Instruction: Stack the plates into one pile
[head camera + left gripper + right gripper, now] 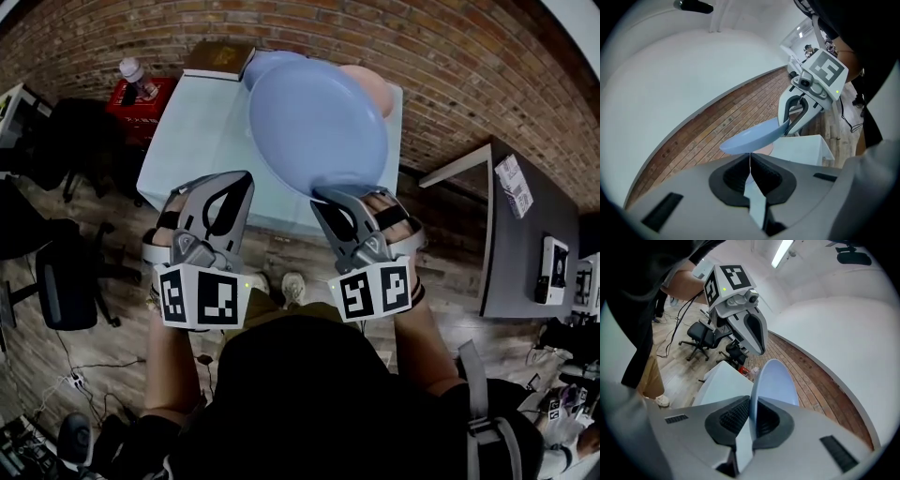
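**Right gripper's got a plate by the rim, left one has nothing**

The blue plate [319, 127] is up off the table [202, 141]. My right gripper [342, 202] is pinching its near rim. In the right gripper view the plate [776, 380] runs edge-on straight into the jaws, and both pads are clamped tight on it with only the rim's thickness between them. My left gripper [230, 187] sits just beside the plate without touching it. In its own view the left gripper [750, 161] has its jaws closed flat together with nothing in them.

I count three plates, two bluish and one pink. One is the plate I'm holding. A second blue plate [272, 64] and a pink plate [373, 86] are both on the table behind it. There are two grippers and one table.

The held plate covers most of the other two, so only their far edges peek out. I can't tell whether they overlap or just sit side by side. From the left gripper view the pink one [765, 149] is only a sliver under the blue plate.
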A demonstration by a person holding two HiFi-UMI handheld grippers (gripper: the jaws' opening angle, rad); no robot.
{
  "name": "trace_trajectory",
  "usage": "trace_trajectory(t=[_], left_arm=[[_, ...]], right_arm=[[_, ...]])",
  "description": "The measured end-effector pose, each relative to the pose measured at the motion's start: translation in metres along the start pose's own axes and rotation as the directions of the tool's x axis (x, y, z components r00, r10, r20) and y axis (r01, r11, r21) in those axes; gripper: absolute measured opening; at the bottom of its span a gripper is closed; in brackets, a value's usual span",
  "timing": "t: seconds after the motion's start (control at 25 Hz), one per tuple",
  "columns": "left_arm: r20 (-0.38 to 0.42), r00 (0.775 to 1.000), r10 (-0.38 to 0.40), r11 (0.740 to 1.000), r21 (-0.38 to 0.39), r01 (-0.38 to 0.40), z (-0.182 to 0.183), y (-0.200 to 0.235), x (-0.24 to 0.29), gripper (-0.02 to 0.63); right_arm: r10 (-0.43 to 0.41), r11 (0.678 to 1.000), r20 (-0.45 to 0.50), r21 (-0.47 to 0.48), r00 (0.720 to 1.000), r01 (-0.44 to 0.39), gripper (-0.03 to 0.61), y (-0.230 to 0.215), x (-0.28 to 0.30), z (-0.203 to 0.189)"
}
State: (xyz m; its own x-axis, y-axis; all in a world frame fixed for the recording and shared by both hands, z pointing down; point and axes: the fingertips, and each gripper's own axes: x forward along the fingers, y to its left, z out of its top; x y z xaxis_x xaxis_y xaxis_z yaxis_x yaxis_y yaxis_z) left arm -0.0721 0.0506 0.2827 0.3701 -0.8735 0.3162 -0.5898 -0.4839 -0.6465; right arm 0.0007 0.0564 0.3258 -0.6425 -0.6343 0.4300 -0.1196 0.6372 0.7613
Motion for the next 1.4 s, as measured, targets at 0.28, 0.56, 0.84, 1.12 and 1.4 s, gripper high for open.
trace_trajectory(t=[0.28,0.56,0.84,1.12,1.4], left_arm=[[0.055,0.997,-0.058,0.998,0.025,0.057,-0.016,0.025,-0.003,0.024],[0.129,0.983,-0.127,0.991,0.058,0.120,-0.023,0.029,0.005,0.025],[0.157,0.974,-0.165,0.985,0.083,0.154,-0.017,0.027,0.029,0.023],[0.149,0.975,-0.165,0.984,0.092,0.153,-0.007,0.037,0.074,0.025],[0.119,0.982,-0.148,0.988,0.058,0.142,0.002,0.051,0.143,0.024]], right_arm=[[-0.055,0.997,-0.091,0.047,0.994,0.059,0.049,-0.007,0.014,0.017],[-0.118,0.989,-0.190,0.068,0.975,0.133,0.050,-0.007,0.015,0.013],[-0.136,0.978,-0.237,0.121,0.962,0.168,0.051,-0.003,0.016,-0.014],[-0.090,0.981,-0.253,0.143,0.963,0.130,0.051,-0.018,0.050,-0.059],[-0.071,0.985,-0.237,0.139,0.969,0.106,0.051,-0.065,0.087,-0.111]])
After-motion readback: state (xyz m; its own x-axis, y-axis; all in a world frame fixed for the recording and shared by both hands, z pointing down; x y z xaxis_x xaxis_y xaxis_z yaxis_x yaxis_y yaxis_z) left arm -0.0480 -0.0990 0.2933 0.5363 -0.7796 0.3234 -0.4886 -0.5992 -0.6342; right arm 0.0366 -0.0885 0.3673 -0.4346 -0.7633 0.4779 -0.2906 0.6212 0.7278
